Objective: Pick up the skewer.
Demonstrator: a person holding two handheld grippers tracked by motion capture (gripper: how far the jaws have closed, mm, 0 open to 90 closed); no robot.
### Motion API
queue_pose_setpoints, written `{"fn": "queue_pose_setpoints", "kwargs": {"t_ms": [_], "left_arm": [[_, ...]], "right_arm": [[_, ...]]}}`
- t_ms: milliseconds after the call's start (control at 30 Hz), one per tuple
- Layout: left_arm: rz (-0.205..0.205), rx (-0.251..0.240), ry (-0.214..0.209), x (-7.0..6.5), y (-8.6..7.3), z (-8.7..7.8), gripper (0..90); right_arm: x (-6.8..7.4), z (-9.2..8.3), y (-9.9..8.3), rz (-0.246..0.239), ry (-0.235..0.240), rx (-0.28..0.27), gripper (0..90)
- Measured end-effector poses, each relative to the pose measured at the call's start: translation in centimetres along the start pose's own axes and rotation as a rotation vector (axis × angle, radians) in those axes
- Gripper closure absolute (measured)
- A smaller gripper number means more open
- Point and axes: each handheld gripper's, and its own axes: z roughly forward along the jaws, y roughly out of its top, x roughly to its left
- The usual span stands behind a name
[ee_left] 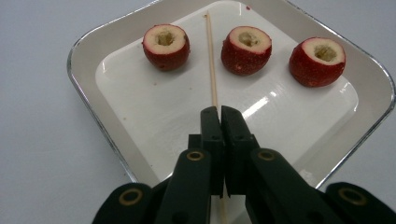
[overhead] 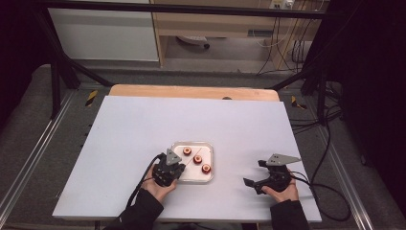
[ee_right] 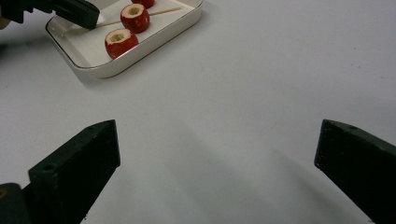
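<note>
A pale grey surface [overhead: 143, 134] fills the middle of the room, with a strip of bare wood along its far edge and dark floor and cables around it. Most of the surface lies open: the far half and the left side carry nothing, and a wide bare stretch separates the two hands.

A white tray [ee_left: 116, 140] with a raised, rounded rim sits near the front edge, a little left of centre. In it lie three red fruit pieces [ee_left: 246, 50] with hollowed pale tops, spaced apart in a row, and a thin wooden stick [ee_left: 211, 56] running across the tray floor between the first piece and the second.

The left tool [ee_left: 219, 112] reaches over the tray's near rim, its jaws pressed together on the near end of the stick, which passes between them and comes out below. The fruit pieces sit clear of the jaws, toward the tray's far side.

The right tool [ee_right: 217, 154] rests near the front right of the surface, well apart from the tray, its jaws spread wide over bare surface with nothing between them.
</note>
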Motion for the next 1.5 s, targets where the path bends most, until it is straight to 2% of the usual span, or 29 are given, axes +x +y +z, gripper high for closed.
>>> {"fn": "queue_pose_setpoints", "kwargs": {"t_ms": [400,600,800,1000,1067,1100,1300,1433,1467,1500], "left_arm": [[-0.003,-0.068,-0.025,0.8,0.5,-1.7,88.5],[0.016,-0.080,-0.040,1.2,0.8,-2.5,88.5],[0.030,-0.070,-0.072,1.3,1.1,-2.9,88.5],[0.063,-0.060,-0.093,1.4,1.6,-3.4,88.5],[0.073,-0.056,-0.099,1.5,1.7,-3.6,88.5],[0.073,-0.056,-0.105,1.6,1.8,-3.8,88.5],[0.106,-0.039,-0.132,1.7,2.1,-4.1,88.5],[0.142,-0.016,-0.140,1.6,2.5,-4.2,88.5],[0.151,-0.014,-0.141,1.5,2.7,-4.3,88.5],[0.159,-0.011,-0.144,1.4,2.8,-4.3,88.5]], "right_arm": [[0.0,0.1,0.0,-0.004,-0.002,0.000,0.7],[0.1,0.1,0.0,-0.009,0.000,-0.003,0.5],[0.4,0.2,0.3,-0.027,-0.024,0.005,0.5],[1.2,0.6,1.0,-0.084,-0.054,0.034,0.5],[1.7,0.9,1.5,-0.131,-0.075,0.060,0.5],[1.7,0.9,1.5,-0.131,-0.075,0.060,0.5],[3.1,1.5,2.7,-0.236,-0.117,0.098,1.1],[4.0,2.0,3.6,-0.298,-0.132,0.100,1.7],[4.5,2.1,4.1,-0.328,-0.138,0.101,2.1],[4.5,2.1,4.1,-0.328,-0.138,0.101,2.1]]}}
